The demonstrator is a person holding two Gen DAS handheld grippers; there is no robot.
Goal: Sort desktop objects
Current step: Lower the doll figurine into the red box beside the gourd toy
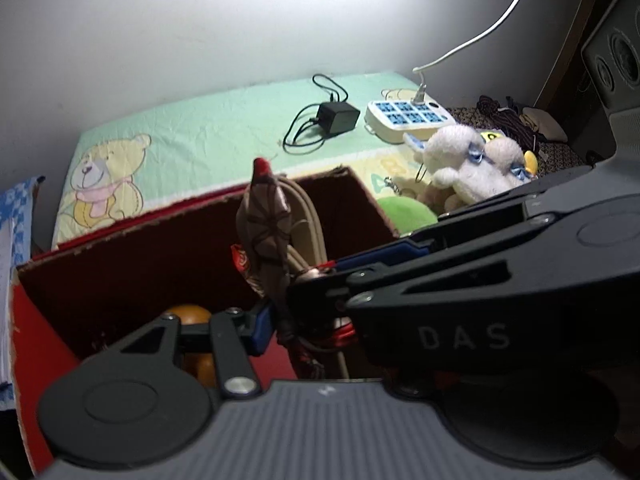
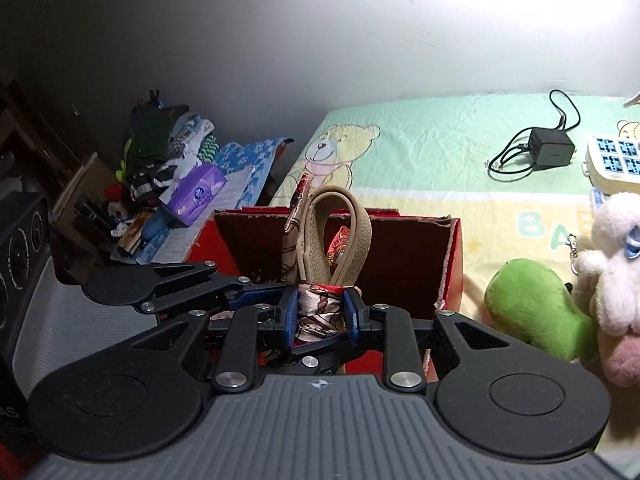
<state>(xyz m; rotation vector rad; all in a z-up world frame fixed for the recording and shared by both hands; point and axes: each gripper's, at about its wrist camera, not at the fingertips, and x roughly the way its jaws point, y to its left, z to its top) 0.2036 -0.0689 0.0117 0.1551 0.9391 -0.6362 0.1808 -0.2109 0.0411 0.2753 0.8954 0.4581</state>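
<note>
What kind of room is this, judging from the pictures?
Probably a bedroom or a child's room at home. A teddy-bear sheet covers what looks like a bed against the wall, plush toys lie on it, and folded clothes are piled beside it.

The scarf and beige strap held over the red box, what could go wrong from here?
1. Both grippers, the right gripper and left gripper, pinch one bundle; uneven pulling could slip the silky scarf free.
2. The beige strap loops loosely and might snag the red box rim.
3. The green plush beside the box could be knocked.
</note>
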